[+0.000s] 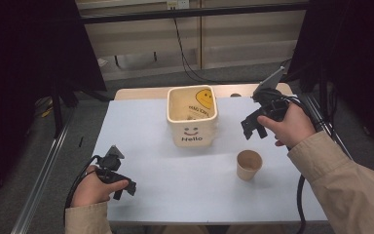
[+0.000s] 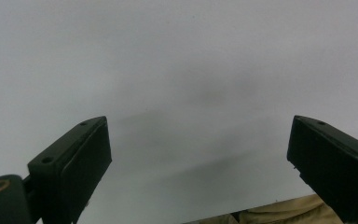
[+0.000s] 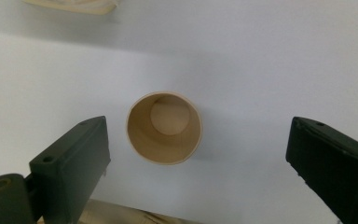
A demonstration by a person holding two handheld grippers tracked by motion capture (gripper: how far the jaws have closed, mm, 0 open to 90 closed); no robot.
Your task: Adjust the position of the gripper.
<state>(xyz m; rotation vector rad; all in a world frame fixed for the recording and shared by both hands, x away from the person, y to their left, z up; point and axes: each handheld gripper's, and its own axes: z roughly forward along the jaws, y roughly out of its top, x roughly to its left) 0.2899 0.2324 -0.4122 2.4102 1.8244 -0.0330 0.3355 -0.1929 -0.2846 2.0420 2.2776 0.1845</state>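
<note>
Brown paper cup (image 3: 163,127) empty inside, between wide right tongs (image 3: 198,168).

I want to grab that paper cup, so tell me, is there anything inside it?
The paper cup looks empty: the right gripper view shows its bare bottom. A sliver of the floor under the near wall is hidden.

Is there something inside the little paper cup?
No, the right gripper view looks straight down into the paper cup and shows only its bare bottom.
</note>
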